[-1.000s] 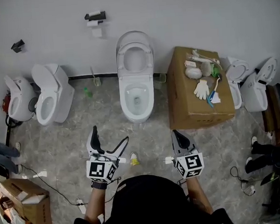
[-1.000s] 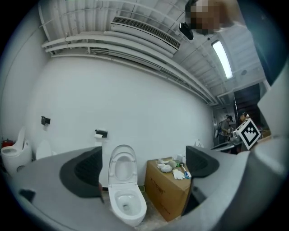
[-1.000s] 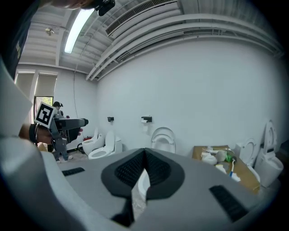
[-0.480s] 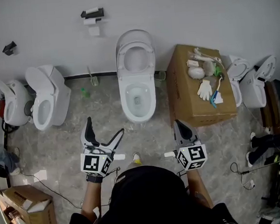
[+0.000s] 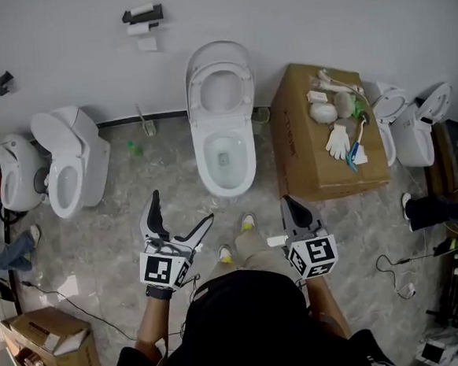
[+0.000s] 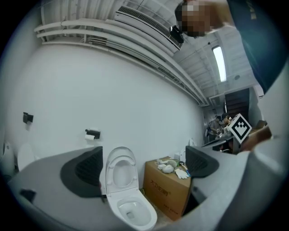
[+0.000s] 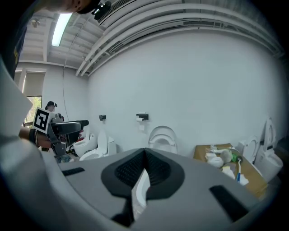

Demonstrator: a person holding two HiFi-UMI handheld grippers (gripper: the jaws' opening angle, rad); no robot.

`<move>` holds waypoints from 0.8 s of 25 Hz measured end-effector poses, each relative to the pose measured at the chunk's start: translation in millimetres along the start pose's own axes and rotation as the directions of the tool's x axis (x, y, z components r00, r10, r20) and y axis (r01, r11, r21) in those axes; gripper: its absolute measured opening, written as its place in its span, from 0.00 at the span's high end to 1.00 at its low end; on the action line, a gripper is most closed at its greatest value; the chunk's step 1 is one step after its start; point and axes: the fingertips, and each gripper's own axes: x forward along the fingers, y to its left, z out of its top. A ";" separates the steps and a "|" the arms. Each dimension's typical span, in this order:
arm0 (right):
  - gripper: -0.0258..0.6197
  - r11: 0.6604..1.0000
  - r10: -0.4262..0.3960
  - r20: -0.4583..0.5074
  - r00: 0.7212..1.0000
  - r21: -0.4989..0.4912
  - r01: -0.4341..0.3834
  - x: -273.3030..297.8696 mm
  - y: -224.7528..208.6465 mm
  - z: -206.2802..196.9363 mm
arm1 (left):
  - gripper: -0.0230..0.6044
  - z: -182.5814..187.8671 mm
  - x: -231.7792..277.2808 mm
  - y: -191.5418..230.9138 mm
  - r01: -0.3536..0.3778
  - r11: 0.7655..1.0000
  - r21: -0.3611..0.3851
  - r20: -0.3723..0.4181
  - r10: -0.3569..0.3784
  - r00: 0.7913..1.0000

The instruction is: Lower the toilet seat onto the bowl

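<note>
Toilet seat [image 5: 220, 88] stands raised behind the bowl [image 5: 228, 190], far ahead between my wide-open, empty left gripper [image 5: 181, 210] and closed, empty right gripper [image 5: 287, 203].

white wall [image 5: 342, 11] | grey marbled floor [image 5: 122, 226] | ceiling strip light [image 6: 220, 63] | cardboard box [image 5: 297, 149] against wall

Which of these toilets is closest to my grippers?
The middle toilet, directly ahead, seat raised, just left of the cardboard box; the others stand farther off to either side.
</note>
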 end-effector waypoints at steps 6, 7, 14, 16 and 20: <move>0.97 1.000 0.009 -0.010 1.000 0.003 -0.009 35.1 -15.1 2.7 | 0.04 -5.7 35.5 8.9 0.024 0.999 0.033 -0.015 -0.023 1.000; 0.97 1.000 0.012 -0.009 1.000 0.001 -0.012 43.1 -18.8 3.9 | 0.04 -6.8 43.4 12.0 0.021 0.999 0.037 -0.018 -0.021 1.000; 0.97 0.999 0.044 0.002 0.999 0.002 -0.044 110.7 -46.2 24.0 | 0.04 -7.9 106.2 29.3 0.016 0.999 0.031 -0.017 -0.016 1.000; 0.97 0.998 0.061 -0.009 0.998 -0.001 -0.061 128.2 -53.3 28.5 | 0.04 -13.1 122.4 36.9 0.003 0.999 0.036 -0.037 -0.002 0.999; 0.97 0.995 0.102 -0.032 0.994 -0.002 -0.102 166.1 -71.4 37.3 | 0.04 -3.7 164.5 50.2 -0.030 1.000 -0.004 -0.027 0.030 0.999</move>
